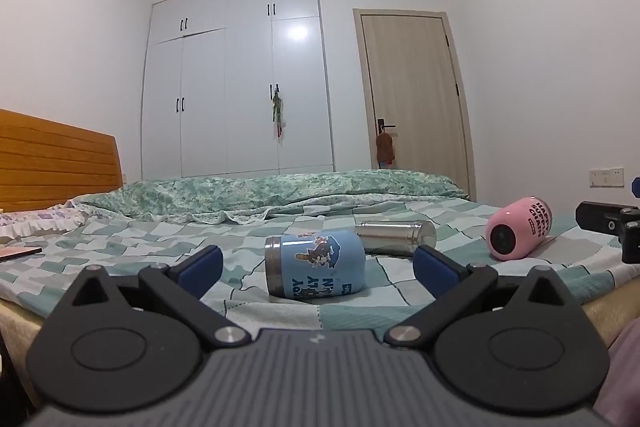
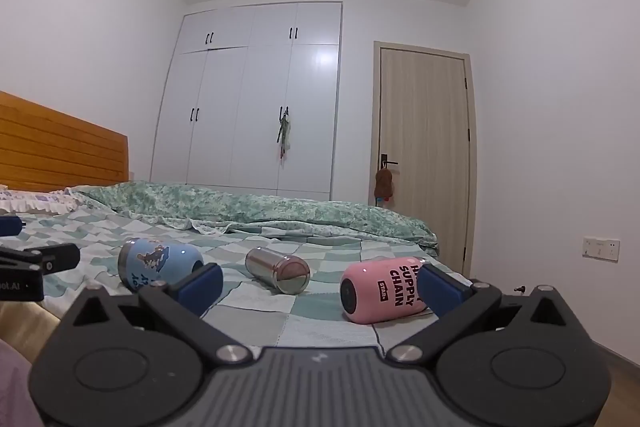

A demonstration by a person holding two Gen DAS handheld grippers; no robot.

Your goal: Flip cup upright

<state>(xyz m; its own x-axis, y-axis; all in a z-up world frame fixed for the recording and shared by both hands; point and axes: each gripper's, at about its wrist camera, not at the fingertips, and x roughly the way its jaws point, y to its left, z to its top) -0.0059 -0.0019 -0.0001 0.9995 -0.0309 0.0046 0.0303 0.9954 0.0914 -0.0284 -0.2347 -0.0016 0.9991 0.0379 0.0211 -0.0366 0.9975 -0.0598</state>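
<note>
1. Three cups lie on their sides on the bed (image 1: 120, 235), so none has been stood up yet: a blue cup (image 1: 316, 263) at lower centre of the left wrist view, a steel cup (image 1: 394, 237) just behind it, and a pink cup (image 1: 518, 229) at the right.
2. The left hand-held gripper (image 1: 316, 267) has its fingers spread wide and empty; the blue cup sits between them but farther off, which suggests it is lined up for a grasp.
3. The right hand-held gripper (image 2: 320, 287) is likewise spread and holds nothing; in its view the pink cup (image 2: 380, 289) lies at lower right, partly behind the right finger, contact unclear.
4. Rolling on the soft bedding is the likely risk.
</note>
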